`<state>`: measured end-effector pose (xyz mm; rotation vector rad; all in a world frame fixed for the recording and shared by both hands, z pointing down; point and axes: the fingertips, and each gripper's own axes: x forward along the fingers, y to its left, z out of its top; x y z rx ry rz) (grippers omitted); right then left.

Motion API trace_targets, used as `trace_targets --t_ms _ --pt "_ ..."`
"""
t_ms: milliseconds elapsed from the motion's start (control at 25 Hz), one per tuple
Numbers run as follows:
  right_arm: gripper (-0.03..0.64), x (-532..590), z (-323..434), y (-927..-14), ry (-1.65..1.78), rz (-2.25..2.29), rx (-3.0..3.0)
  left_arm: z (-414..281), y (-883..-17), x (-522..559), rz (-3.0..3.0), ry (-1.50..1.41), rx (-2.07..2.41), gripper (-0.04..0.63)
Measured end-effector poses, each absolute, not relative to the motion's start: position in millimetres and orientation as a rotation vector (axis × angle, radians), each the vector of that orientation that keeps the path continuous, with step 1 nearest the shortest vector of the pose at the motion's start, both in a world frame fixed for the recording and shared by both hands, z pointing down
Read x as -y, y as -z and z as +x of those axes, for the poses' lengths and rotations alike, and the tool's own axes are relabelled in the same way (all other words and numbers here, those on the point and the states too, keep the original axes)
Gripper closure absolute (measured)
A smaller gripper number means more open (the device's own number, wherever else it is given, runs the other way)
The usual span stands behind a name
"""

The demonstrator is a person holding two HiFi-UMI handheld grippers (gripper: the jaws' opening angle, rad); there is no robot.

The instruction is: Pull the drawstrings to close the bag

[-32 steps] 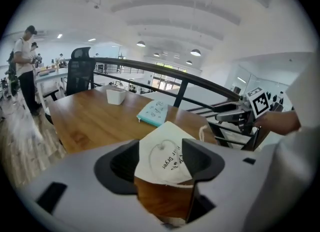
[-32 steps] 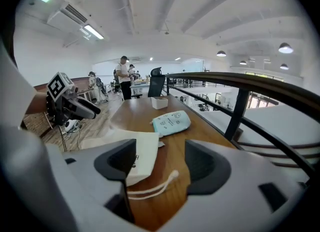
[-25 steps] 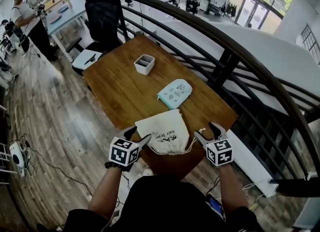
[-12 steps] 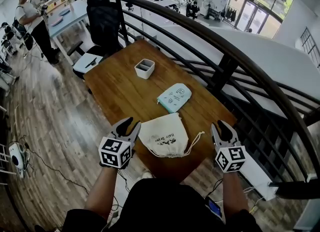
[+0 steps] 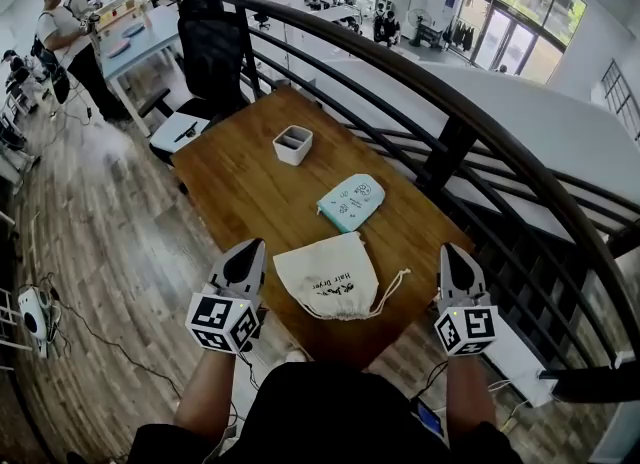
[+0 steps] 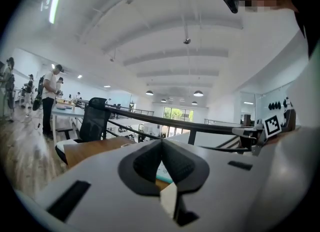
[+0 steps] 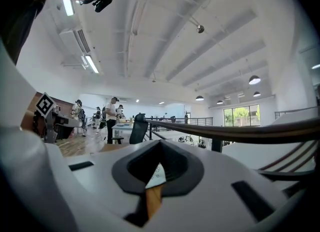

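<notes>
As jaws closed (empty), bag [image 5: 328, 277] between left gripper [image 5: 252, 248], right gripper [image 5: 449, 251]

bag [image 5: 325, 274] — matt cloth | table [image 5: 240, 182] — smooth wood | railing [image 5: 441, 152] — metal

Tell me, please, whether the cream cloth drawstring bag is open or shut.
Shut: the bag is gathered tight along its near edge.

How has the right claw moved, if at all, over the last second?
Yes: the right claw went rightward, beyond the table edge; its jaws have just closed on nothing.
</notes>
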<state>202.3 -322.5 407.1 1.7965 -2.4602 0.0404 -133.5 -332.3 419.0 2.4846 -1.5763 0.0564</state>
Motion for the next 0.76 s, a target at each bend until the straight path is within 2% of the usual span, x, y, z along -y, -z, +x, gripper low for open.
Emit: trace_targets --t_ms 760 --pt "0.626 324.1 180.4 -419.8 -0.119 1.722 2.505 -135.1 -431.3 326.1 2.451 -0.034 1.507 0.58"
